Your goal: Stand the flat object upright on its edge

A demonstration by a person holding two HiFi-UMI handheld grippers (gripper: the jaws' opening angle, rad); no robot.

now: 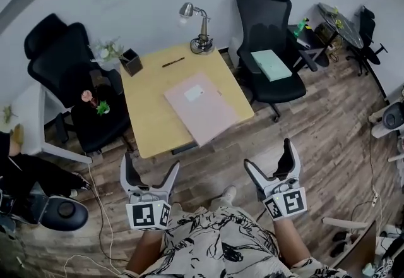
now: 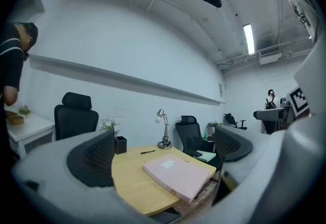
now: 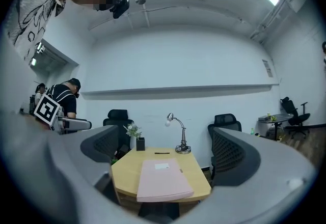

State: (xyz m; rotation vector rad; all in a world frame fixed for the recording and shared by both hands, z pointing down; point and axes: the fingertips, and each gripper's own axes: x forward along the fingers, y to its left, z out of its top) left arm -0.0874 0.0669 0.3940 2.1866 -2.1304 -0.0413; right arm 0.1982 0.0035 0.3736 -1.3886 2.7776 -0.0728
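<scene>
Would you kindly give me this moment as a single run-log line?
phase: pre-contact | pink folder: flat on table | left gripper: jaws open, empty | right gripper: jaws open, empty

Matt pink folder (image 1: 201,108) on smooth light-wood table (image 1: 145,122); glossy metal lamp (image 1: 199,29); wood-plank floor (image 1: 328,119).

The folder (image 1: 201,108) is pale pink, the table (image 1: 148,125) honey-yellow, the upper-right chair (image 1: 265,18) black, its pad (image 1: 271,64) mint-green, and the bottom-centre garment (image 1: 214,248) a black-and-white leafy print.
</scene>
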